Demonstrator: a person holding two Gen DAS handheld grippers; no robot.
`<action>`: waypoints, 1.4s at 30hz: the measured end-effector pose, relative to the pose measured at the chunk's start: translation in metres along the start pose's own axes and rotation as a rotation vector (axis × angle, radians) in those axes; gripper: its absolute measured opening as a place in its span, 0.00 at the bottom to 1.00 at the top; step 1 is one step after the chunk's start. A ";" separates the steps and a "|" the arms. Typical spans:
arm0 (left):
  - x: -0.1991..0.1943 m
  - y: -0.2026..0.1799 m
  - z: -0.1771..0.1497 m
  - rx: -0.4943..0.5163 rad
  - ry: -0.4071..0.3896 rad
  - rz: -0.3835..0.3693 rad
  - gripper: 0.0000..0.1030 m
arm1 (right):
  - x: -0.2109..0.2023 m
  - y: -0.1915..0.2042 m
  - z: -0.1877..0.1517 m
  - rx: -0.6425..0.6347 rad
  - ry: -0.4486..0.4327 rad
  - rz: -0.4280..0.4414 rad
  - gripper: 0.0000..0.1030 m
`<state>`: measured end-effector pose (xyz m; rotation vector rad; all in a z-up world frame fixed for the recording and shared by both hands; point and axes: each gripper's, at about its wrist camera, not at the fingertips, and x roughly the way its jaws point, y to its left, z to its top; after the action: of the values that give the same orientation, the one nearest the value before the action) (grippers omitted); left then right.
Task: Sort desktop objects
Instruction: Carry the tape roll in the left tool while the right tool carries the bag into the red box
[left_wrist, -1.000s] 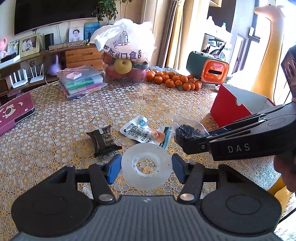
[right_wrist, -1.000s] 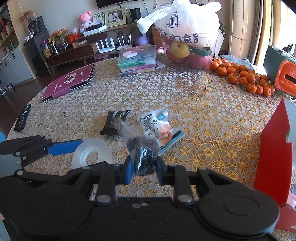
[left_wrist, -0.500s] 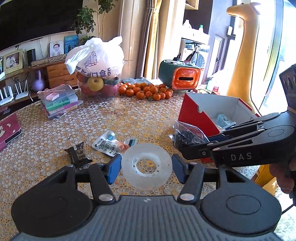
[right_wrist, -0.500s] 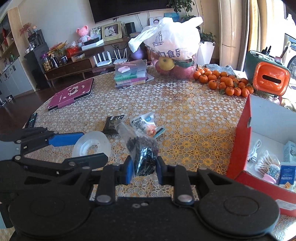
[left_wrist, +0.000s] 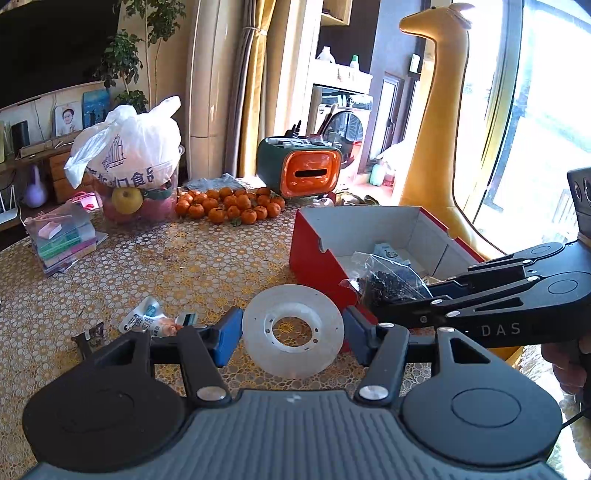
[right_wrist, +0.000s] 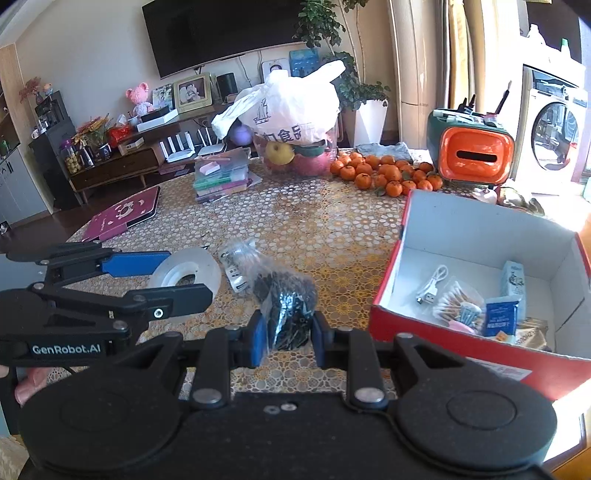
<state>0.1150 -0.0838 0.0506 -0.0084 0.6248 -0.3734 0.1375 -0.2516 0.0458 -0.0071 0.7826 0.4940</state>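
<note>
Translucent plastic, in the form of a flat disc (left_wrist: 293, 330) with a central hole, is being gripped by its rim between the blue pads of the left gripper (left_wrist: 291, 332), so that its face is being kept level above the table (left_wrist: 166, 266). A clear bag of small dark parts (right_wrist: 286, 308) is being pinched at its bulk by the right gripper (right_wrist: 288, 334), its neck left loose. Both items are being held just beside the red box (right_wrist: 480, 229), judged to be their destination, where a cable (right_wrist: 430, 284) and packets are already being collected. Two wrappers are being left on the table.
</note>
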 end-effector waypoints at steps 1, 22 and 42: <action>0.002 -0.004 0.002 0.002 -0.001 -0.008 0.57 | -0.004 -0.004 -0.001 0.004 -0.004 -0.010 0.24; 0.074 -0.067 0.044 0.109 0.014 -0.086 0.57 | -0.031 -0.090 -0.001 0.072 -0.022 -0.132 0.24; 0.170 -0.091 0.072 0.152 0.123 -0.111 0.57 | -0.003 -0.172 0.000 0.177 0.022 -0.209 0.24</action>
<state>0.2521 -0.2349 0.0231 0.1262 0.7181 -0.5307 0.2100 -0.4054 0.0180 0.0693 0.8350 0.2260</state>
